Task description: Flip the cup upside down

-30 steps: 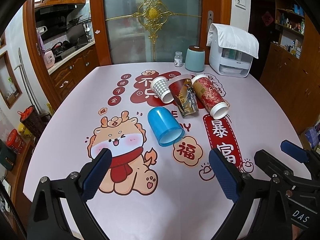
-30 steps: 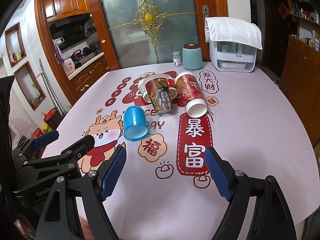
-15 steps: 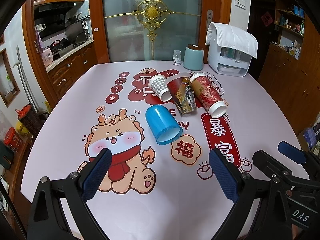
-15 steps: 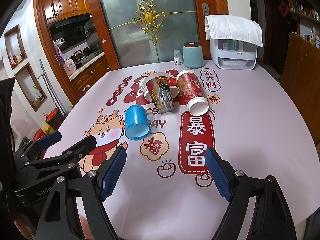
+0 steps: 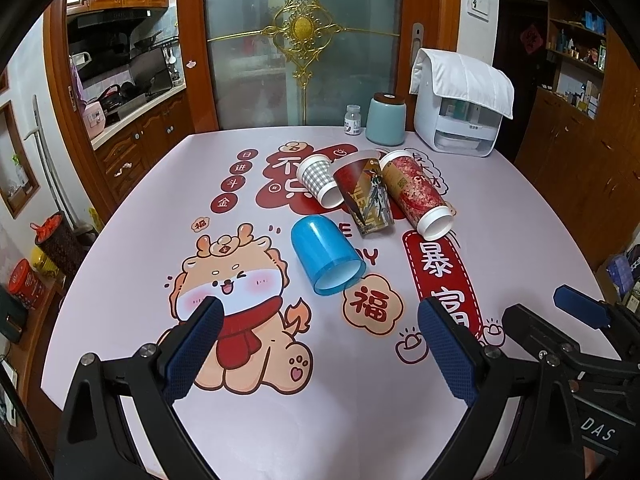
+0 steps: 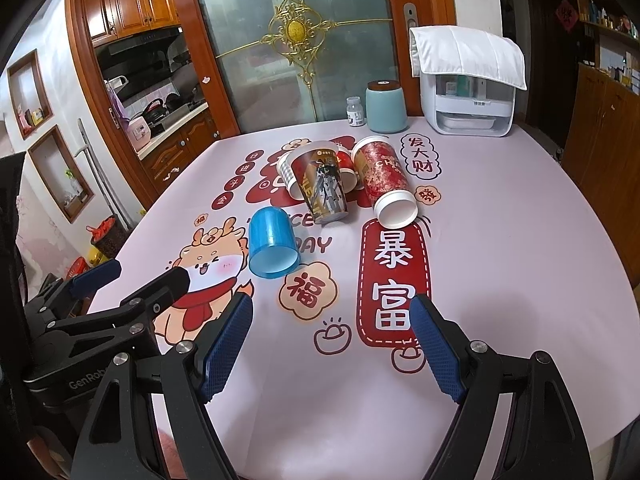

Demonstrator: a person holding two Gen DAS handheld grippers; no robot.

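Note:
A blue plastic cup (image 5: pixel 325 255) lies on its side on the printed table cover (image 5: pixel 520 240), its mouth towards me; it also shows in the right wrist view (image 6: pixel 271 243). Behind it lie three paper cups on their sides: a checked one (image 5: pixel 318 179), a dark illustrated one (image 5: pixel 365 197) and a red one (image 5: pixel 416 195). My left gripper (image 5: pixel 320 338) is open and empty, well short of the blue cup. My right gripper (image 6: pixel 331 334) is open and empty, to the right of the left one.
At the table's back edge stand a teal canister (image 5: pixel 386 119), a small white bottle (image 5: pixel 353 120) and a white appliance under a cloth (image 5: pixel 460 108). A glass door is behind the table. Wooden cabinets stand at the right.
Both grippers have drawn back and risen slightly; the cups look a little farther away. Nothing on the table has moved.

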